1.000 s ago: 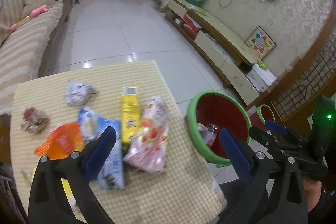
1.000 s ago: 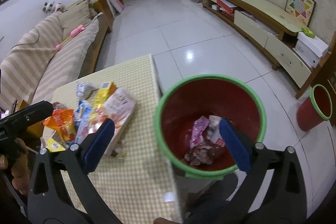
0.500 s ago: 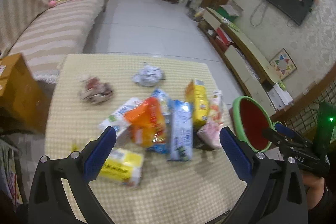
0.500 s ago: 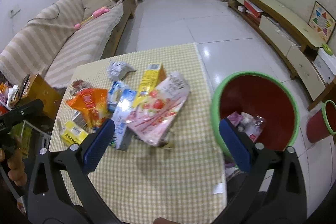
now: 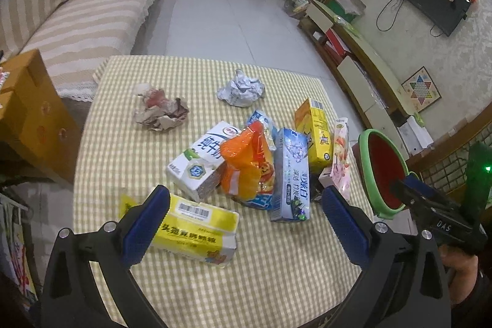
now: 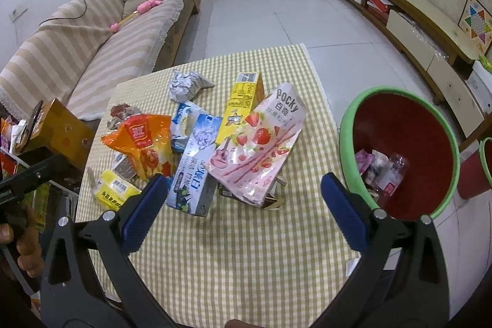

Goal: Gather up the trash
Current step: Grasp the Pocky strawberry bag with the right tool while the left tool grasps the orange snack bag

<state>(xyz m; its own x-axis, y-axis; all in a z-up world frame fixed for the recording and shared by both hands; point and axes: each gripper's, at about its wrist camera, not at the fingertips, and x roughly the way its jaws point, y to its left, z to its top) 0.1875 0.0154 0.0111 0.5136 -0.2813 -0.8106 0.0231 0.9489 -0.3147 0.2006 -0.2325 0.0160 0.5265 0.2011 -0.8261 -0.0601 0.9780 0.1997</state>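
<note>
Trash lies piled on a checked table [image 5: 129, 125] [image 6: 252, 254]: a yellow tissue pack [image 5: 196, 228], a white milk carton [image 5: 203, 162], an orange snack bag [image 5: 249, 165] [image 6: 144, 140], a blue toothpaste box [image 5: 290, 174] [image 6: 196, 171], a yellow carton [image 5: 316, 131] [image 6: 243, 103], a pink Pocky bag [image 6: 261, 140], crumpled foil [image 5: 241, 88] and crumpled brown paper [image 5: 161, 111]. A red bin with a green rim [image 6: 399, 125] [image 5: 381, 171] stands right of the table, trash inside. My left gripper [image 5: 243, 220] hangs open over the tissue pack. My right gripper [image 6: 243, 205] is open above the table's near part.
A striped sofa [image 5: 77, 20] runs along the left, with an orange box [image 5: 27, 112] beside the table. A low TV cabinet [image 6: 424, 29] lines the right wall. A second small red bin [image 6: 479, 168] stands behind the first. White tiled floor [image 6: 276, 8] stretches beyond the table.
Both grippers swung left, away from the bin and over the trash pile. The left one now faces the tissue pack; the right one no longer hovers over the bin. Both stayed open.
</note>
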